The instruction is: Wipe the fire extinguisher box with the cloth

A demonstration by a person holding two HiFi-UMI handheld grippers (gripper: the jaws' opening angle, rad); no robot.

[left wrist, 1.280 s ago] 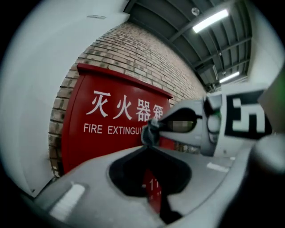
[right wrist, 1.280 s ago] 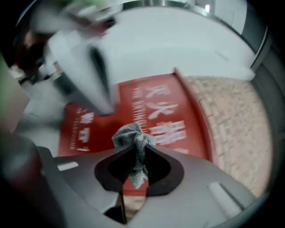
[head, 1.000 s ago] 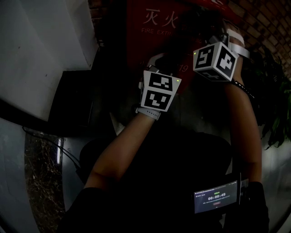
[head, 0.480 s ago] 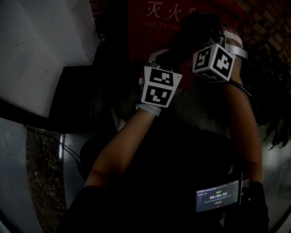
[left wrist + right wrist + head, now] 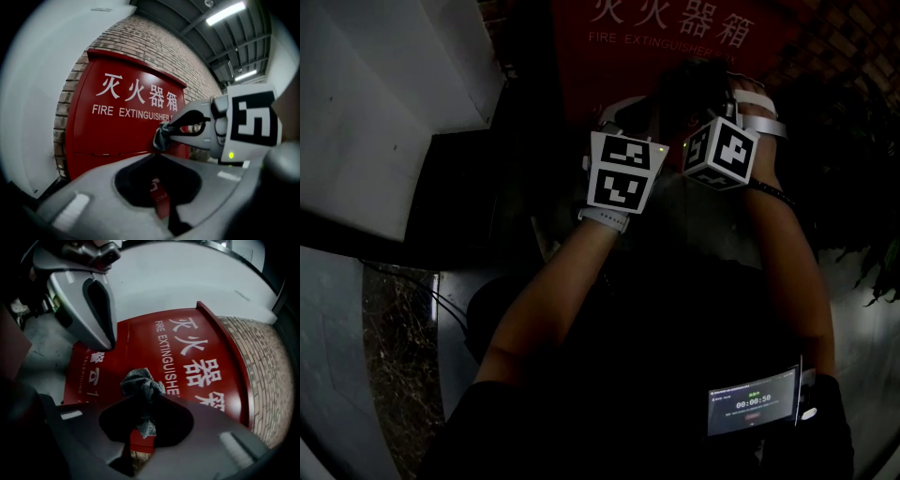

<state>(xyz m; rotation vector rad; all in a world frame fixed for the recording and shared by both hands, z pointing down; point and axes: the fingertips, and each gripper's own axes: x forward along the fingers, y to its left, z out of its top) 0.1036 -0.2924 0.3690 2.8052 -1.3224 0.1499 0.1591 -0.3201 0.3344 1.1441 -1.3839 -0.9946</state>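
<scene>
Brick wall (image 5: 154, 44), fire extinguisher box (image 5: 117, 131), cloth (image 5: 140, 380) in right tongs (image 5: 144, 398)

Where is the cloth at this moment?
In the right gripper view, the grey cloth is pinched by the right gripper at centre, in front of the red fire extinguisher box.

Left tool (image 5: 154, 159): grey moulded shell; white cube (image 5: 623, 172) printed with black squares, green light lit.
Right tool (image 5: 144, 392): grey shell, matching cube.
Wrists: white strap (image 5: 605, 217) worn left, dark band (image 5: 772, 193) right.
</scene>
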